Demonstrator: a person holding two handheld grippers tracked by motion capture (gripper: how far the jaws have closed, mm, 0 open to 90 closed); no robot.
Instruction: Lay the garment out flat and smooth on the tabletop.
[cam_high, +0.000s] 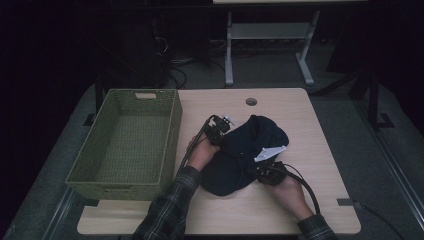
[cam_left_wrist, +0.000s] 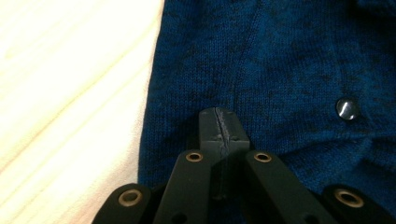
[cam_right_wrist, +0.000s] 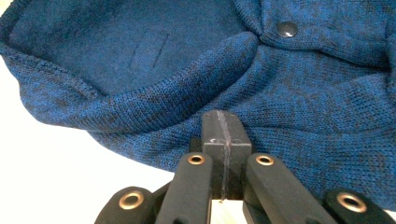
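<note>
A dark blue knitted garment (cam_high: 239, 165) lies bunched in the middle of the wooden table (cam_high: 315, 145), with a white label (cam_high: 270, 152) on top. My left gripper (cam_high: 222, 139) rests at the garment's left edge. In the left gripper view its pads (cam_left_wrist: 223, 133) are pressed together over the knit (cam_left_wrist: 280, 60), near a dark button (cam_left_wrist: 347, 109), with no fabric visible between them. My right gripper (cam_high: 262, 170) sits at the garment's near right side. There too the pads (cam_right_wrist: 224, 133) meet, just above a rolled hem (cam_right_wrist: 154, 105); a button (cam_right_wrist: 286, 29) shows farther off.
A green woven basket (cam_high: 115, 190) with nothing inside stands on the table's left side, close to my left hand. A cable hole (cam_high: 251, 101) is at the table's far edge. Table legs and cables stand on the dark floor beyond.
</note>
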